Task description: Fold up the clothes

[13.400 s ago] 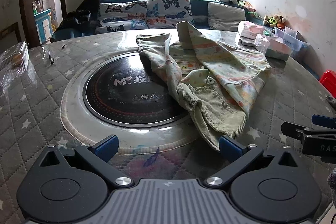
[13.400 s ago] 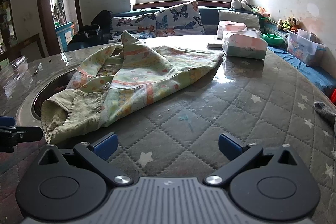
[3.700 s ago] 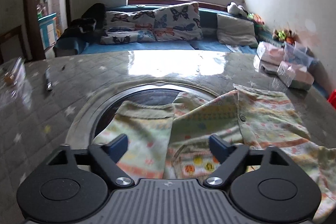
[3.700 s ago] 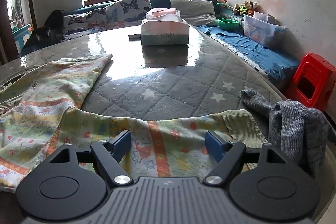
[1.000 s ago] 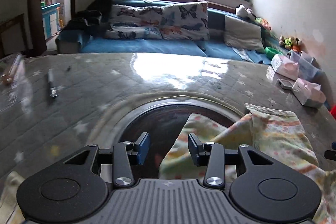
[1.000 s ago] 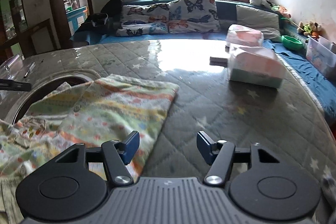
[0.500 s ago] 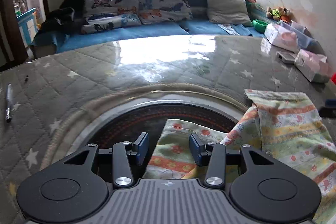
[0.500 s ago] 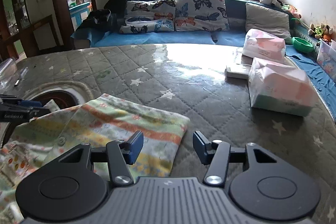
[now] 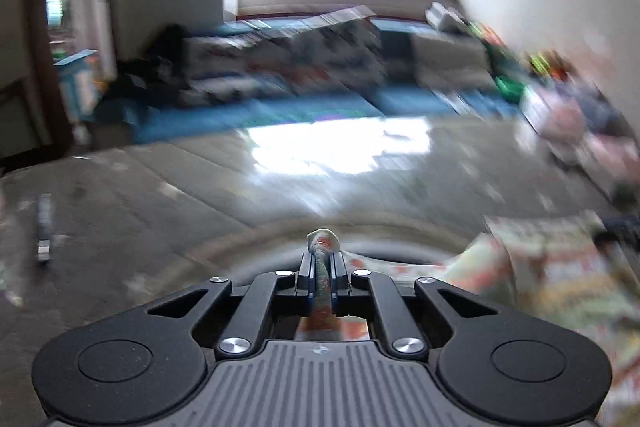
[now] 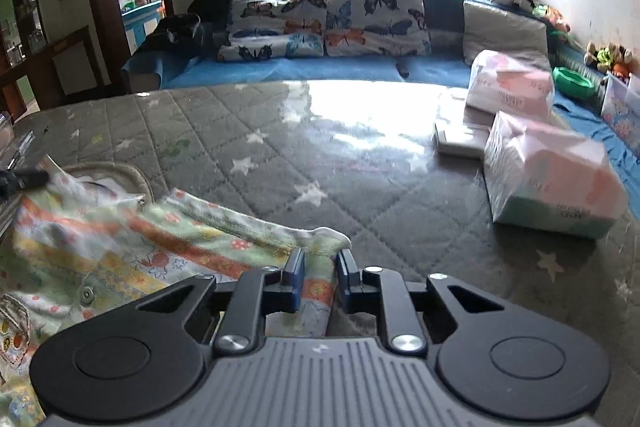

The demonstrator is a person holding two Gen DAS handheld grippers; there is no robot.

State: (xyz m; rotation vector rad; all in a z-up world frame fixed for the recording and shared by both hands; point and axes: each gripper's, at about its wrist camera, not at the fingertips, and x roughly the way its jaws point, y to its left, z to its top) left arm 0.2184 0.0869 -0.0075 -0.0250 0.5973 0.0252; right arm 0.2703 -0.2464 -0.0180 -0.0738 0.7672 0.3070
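On the bench (image 10: 360,187), we find the left view blurred.
Left gripper (image 9: 322,269) pinches the shirt (image 10: 168,251); right gripper (image 10: 319,273) fingers straddle its corner, narrowly apart.

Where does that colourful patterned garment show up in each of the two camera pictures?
Left wrist view: the patterned garment fills the lower right, and a bunched edge of it is pinched in the left gripper at bottom centre.
Right wrist view: the patterned garment covers the lower left; its corner lies between the right gripper fingers, which are not fully shut.
Shared landmark: the bright window reflection on the table.
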